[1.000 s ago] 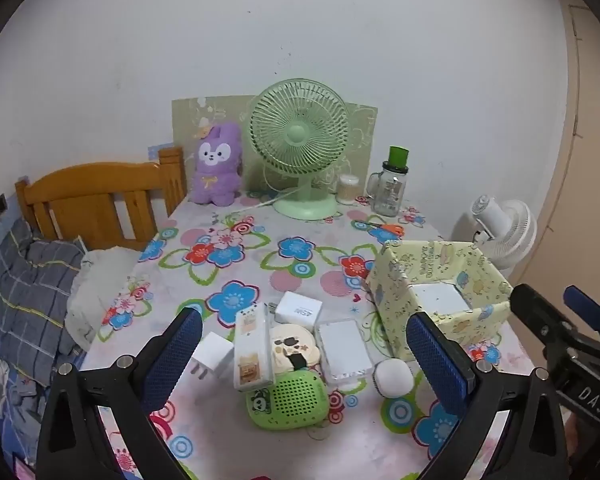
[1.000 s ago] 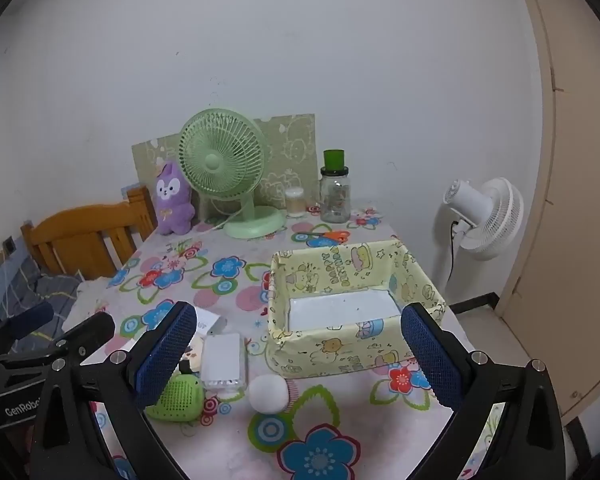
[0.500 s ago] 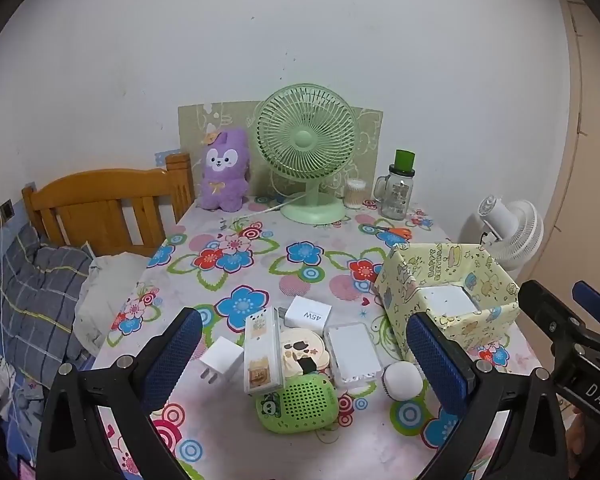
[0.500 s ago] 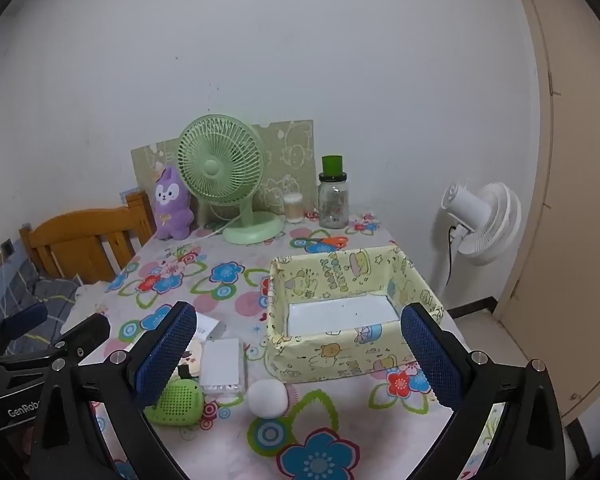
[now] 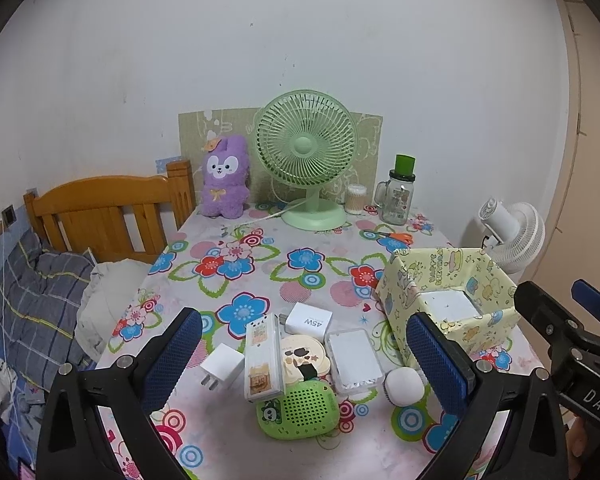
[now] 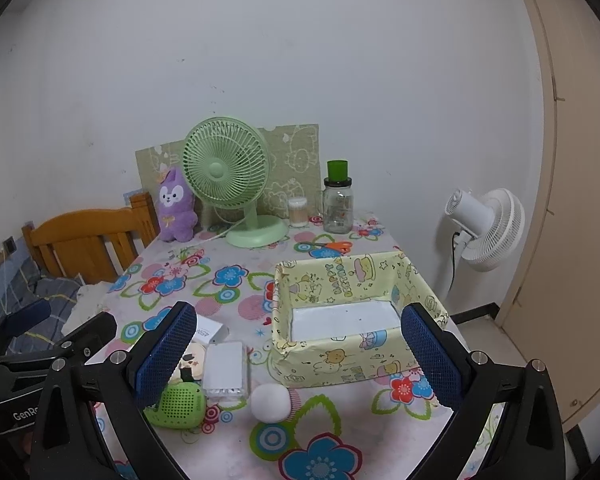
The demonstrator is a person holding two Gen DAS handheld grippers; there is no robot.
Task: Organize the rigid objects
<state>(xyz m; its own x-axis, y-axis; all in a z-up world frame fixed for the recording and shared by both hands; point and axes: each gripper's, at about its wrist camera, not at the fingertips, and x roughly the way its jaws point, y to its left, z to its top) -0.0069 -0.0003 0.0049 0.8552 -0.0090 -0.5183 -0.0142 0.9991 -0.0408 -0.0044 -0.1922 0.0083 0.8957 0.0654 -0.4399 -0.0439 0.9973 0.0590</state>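
Both my grippers, left [image 5: 304, 364] and right [image 6: 296, 356], are spread wide with nothing in them, hovering above the near edge of the table [image 5: 236, 240]. Left of the yellow box [image 6: 356, 312] is the pile to sort: green speaker [image 5: 298, 412], white ball [image 6: 271, 403], clear case [image 5: 354, 360], chargers. Box looks almost bare, so I reckon they're headed there. Green fan [image 5: 306, 152] sits well behind the box.

On the table [image 5: 260, 248], small gadgets are clustered at the near edge, with a box [image 5: 448, 300] to their right and a fan [image 5: 306, 160] behind.
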